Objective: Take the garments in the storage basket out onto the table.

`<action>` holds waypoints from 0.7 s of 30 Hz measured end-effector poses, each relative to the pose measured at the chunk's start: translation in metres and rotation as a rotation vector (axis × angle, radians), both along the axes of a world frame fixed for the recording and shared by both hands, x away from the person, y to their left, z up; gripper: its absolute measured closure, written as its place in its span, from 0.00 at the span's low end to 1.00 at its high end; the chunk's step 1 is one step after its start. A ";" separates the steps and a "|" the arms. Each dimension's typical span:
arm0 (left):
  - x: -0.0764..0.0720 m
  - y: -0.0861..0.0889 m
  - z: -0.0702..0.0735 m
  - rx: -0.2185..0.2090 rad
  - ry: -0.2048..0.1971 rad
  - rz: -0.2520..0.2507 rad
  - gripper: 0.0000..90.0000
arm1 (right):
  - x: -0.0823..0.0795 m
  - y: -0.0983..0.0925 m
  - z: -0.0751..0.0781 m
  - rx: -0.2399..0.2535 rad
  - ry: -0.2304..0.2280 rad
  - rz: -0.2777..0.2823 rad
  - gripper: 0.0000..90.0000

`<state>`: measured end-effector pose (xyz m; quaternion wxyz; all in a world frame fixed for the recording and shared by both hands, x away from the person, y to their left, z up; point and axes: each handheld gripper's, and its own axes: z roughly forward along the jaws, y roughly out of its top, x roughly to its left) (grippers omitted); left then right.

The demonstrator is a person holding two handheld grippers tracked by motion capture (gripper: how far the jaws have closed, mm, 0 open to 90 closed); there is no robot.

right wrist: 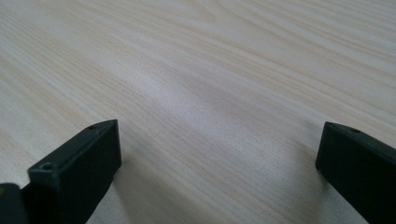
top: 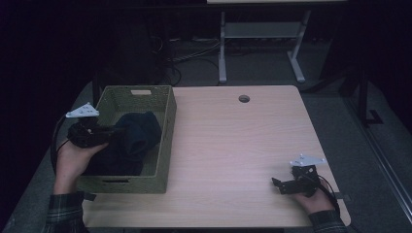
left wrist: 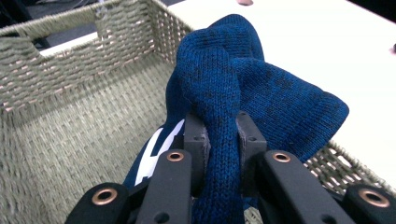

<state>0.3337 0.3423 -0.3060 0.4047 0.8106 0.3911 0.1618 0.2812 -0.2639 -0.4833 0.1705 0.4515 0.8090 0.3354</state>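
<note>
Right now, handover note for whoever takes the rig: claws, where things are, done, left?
Left claw: shut on the blue knitted garment, holding it above the floor of the woven basket at the left side of the table.
Right claw: open, holding nothing, low over bare wood near the table's front right corner.
Things: more dark cloth lies in the basket under the held piece.
Done: garment gripped.
Left: probably lift it clear of the basket and set it on the table; the dark cloth is untouched.
</note>
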 end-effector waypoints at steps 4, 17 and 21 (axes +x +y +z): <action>0.001 0.000 0.007 -0.004 -0.014 0.002 0.87 | 0.000 0.000 0.000 0.002 0.001 -0.001 0.00; 0.006 -0.008 0.036 -0.025 -0.073 -0.007 0.87 | 0.000 0.000 0.000 0.002 0.001 -0.003 0.00; 0.008 -0.012 0.043 -0.031 -0.085 -0.015 0.87 | 0.000 0.000 0.000 0.001 0.001 -0.001 0.00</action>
